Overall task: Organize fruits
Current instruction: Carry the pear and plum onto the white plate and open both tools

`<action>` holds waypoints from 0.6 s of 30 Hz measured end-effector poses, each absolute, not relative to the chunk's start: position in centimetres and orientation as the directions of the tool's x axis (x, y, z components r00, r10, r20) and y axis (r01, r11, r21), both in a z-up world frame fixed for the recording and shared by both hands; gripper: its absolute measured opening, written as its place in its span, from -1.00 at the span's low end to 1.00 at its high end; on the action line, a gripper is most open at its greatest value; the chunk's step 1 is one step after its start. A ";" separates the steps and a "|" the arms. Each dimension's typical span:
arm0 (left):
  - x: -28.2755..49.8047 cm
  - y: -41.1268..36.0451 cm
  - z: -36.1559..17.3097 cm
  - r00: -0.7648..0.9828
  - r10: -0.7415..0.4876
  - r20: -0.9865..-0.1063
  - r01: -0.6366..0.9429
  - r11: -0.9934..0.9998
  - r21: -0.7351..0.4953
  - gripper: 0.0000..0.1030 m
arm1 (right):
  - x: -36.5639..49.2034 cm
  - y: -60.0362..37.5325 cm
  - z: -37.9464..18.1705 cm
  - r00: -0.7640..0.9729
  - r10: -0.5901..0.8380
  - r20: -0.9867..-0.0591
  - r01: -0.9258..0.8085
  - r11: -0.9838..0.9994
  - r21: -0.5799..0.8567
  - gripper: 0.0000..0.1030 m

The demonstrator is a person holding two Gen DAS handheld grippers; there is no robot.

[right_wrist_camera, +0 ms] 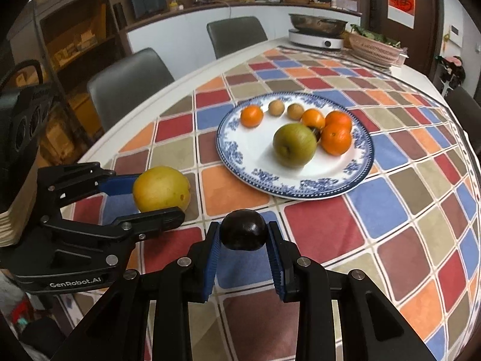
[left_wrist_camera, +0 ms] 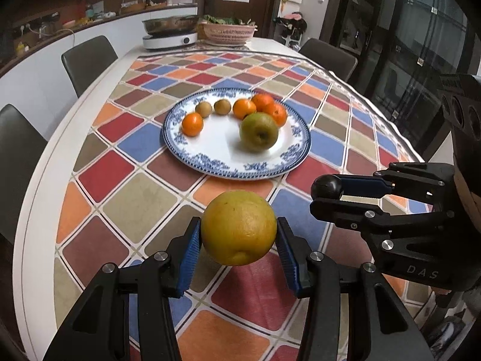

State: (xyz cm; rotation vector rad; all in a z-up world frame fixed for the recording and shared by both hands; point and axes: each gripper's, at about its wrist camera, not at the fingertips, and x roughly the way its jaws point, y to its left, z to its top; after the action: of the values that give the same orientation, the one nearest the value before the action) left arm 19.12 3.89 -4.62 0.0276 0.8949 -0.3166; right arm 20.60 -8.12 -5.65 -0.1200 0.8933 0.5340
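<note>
My left gripper [left_wrist_camera: 238, 237] is shut on a large yellow fruit [left_wrist_camera: 239, 227], held above the checkered tablecloth; the fruit also shows in the right wrist view [right_wrist_camera: 160, 189]. My right gripper [right_wrist_camera: 243, 236] is shut on a small dark round fruit [right_wrist_camera: 243, 230], also seen in the left wrist view [left_wrist_camera: 327, 186]. Ahead lies a blue-and-white plate [left_wrist_camera: 210, 162] holding a green pear-like fruit [left_wrist_camera: 258, 132], several tangerines [left_wrist_camera: 192, 124] and two small brown fruits [left_wrist_camera: 203, 109]. The plate also shows in the right wrist view [right_wrist_camera: 300, 189].
An induction cooker with a metal pan [left_wrist_camera: 170, 34] and a pink basket of greens [left_wrist_camera: 228, 30] stand at the table's far end. Grey chairs [left_wrist_camera: 88, 60] line the left side and one [left_wrist_camera: 329, 55] is at the far right.
</note>
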 end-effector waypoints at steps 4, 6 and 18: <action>18.9 3.6 -3.4 0.601 -0.262 -0.755 0.281 0.954 -0.107 -0.07 | 20.3 -8.8 -4.4 0.535 0.397 -0.746 -0.474 0.872 0.125 -0.39; 18.9 3.4 -2.8 0.611 -0.262 -0.747 0.282 0.954 -0.103 -0.07 | 20.3 -9.1 -3.8 0.547 0.397 -0.737 -0.469 0.875 0.124 -0.39; 20.8 3.0 -0.5 0.644 -0.254 -0.722 0.282 0.956 -0.084 -0.07 | 22.0 -10.0 -0.7 0.609 0.393 -0.688 -0.453 0.885 0.105 -0.39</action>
State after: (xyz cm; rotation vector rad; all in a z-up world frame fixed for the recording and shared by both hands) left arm 20.84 3.00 -0.46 0.0368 0.8166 -0.3050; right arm 21.95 -9.99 -0.69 -0.0824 0.7744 0.4894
